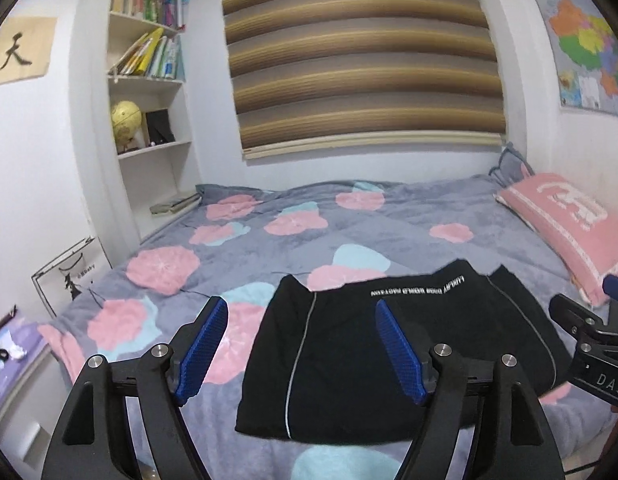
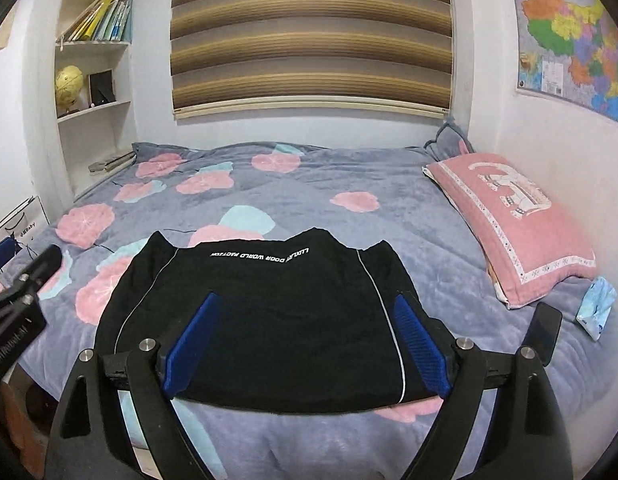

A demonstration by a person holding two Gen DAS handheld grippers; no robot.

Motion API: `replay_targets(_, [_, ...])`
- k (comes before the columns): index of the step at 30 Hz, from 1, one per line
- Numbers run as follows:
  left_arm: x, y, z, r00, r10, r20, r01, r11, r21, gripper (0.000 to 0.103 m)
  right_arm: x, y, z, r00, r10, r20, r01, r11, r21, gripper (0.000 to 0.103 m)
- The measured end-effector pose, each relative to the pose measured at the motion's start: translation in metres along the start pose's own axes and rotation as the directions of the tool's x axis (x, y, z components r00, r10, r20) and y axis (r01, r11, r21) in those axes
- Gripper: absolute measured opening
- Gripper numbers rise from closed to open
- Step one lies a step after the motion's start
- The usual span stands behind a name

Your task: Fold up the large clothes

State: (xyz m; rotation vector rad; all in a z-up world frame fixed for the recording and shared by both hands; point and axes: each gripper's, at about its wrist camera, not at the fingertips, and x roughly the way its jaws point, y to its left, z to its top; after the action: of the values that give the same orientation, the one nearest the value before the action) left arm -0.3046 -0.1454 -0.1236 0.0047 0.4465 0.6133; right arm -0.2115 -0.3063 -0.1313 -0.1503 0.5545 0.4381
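Observation:
A black garment (image 1: 341, 360) with thin white piping and white lettering lies folded into a compact rectangle on the bed's floral grey blanket (image 1: 269, 248). It also shows in the right wrist view (image 2: 277, 320). My left gripper (image 1: 301, 312) is open and empty, held above the garment's left edge. My right gripper (image 2: 305, 304) is open and empty, above the garment's near half. The right gripper's body shows at the right edge of the left wrist view (image 1: 589, 344). The left gripper's body shows at the left edge of the right wrist view (image 2: 25, 288).
A pink pillow (image 2: 513, 224) lies at the bed's right side, with a small light-blue cloth (image 2: 597, 308) beside it. A bookshelf (image 1: 149, 92) with books and a globe stands at the back left. A striped blind (image 1: 357, 52) covers the window.

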Motion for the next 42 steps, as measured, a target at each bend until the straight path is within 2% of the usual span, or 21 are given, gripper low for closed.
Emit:
replay_targets(4, [0.004,-0.005,-0.007,1.0,-0.016,-0.015,0.017,1.0,0.011,0.078,0.008,0.001,-0.003,0.998,0.052,-0.042,-0.052,0.999,0.014,0.09])
replay_targets(8, [0.011,-0.005,-0.012,0.999,-0.032,-0.039,0.033,0.999,0.012,0.078,0.016,0.003,-0.005,0.998,0.022,-0.063,-0.022,1.0,0.009,0.09])
replay_targets(19, [0.02,0.0,-0.016,0.996,-0.033,-0.08,0.034,0.999,0.005,0.078,0.022,0.001,-0.012,0.995,0.031,-0.097,-0.029,0.999,0.026,0.09])
replay_targets(42, [0.023,0.007,-0.017,0.993,-0.053,-0.103,0.054,0.999,0.001,0.078,0.023,0.008,-0.013,0.992,0.044,-0.121,-0.043,0.999,0.016,0.09])
